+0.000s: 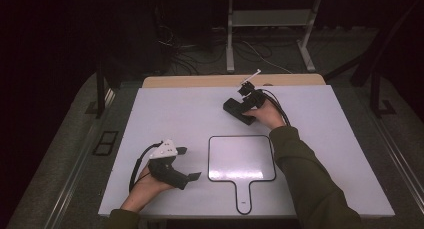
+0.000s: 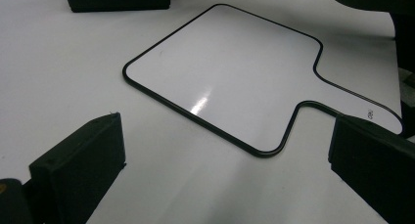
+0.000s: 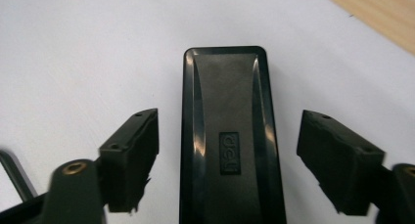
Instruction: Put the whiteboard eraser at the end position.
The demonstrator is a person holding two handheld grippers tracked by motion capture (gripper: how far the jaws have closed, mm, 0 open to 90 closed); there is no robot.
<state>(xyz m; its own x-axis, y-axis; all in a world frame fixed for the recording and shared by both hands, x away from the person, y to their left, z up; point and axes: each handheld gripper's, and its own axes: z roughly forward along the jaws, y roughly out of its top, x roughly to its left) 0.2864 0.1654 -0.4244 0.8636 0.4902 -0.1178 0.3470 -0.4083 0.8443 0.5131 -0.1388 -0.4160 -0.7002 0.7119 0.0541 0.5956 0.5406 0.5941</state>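
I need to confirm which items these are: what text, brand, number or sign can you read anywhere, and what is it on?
"deli": embossed badge on top of the black eraser, seen sideways in the right gripper view.
Small dark mark at the end of the whiteboard handle: too small to read.
Nothing else readable on the table or the grippers.

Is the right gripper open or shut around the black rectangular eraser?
Open: the right gripper straddles the black rectangular eraser, both fingers clear.
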